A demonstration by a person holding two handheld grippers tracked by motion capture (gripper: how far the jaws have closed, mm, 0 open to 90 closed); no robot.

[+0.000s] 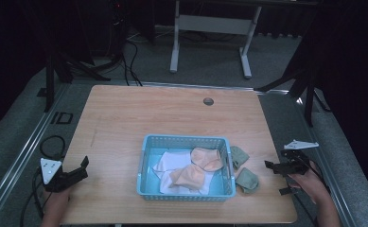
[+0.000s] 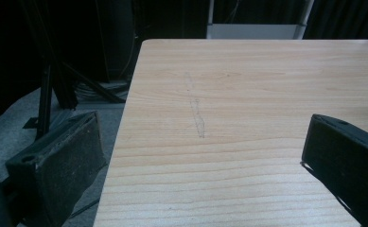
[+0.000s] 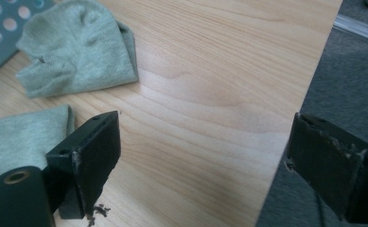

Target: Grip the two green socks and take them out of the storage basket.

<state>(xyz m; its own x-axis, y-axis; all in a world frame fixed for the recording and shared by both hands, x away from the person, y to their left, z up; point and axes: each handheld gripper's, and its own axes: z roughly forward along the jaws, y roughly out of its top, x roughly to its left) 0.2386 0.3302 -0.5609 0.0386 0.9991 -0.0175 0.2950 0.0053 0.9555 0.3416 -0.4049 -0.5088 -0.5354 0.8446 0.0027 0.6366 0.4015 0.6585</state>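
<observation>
From the high view we are looking forward and down on the whole wooden table (image 1: 125,118), the blue basket (image 1: 186,142) near its front. In the left gripper view we are sitting low at the table's left edge (image 2: 248,94), facing across bare wood toward the far side. In the right gripper view we are hovering close over the right edge, sharing two green socks (image 3: 77,47) with the high view (image 1: 240,157)

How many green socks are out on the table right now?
2: one green sock beside the blue basket's right wall, the other green sock nearer the table's front edge. More may hide under the basket's clothes.
</observation>
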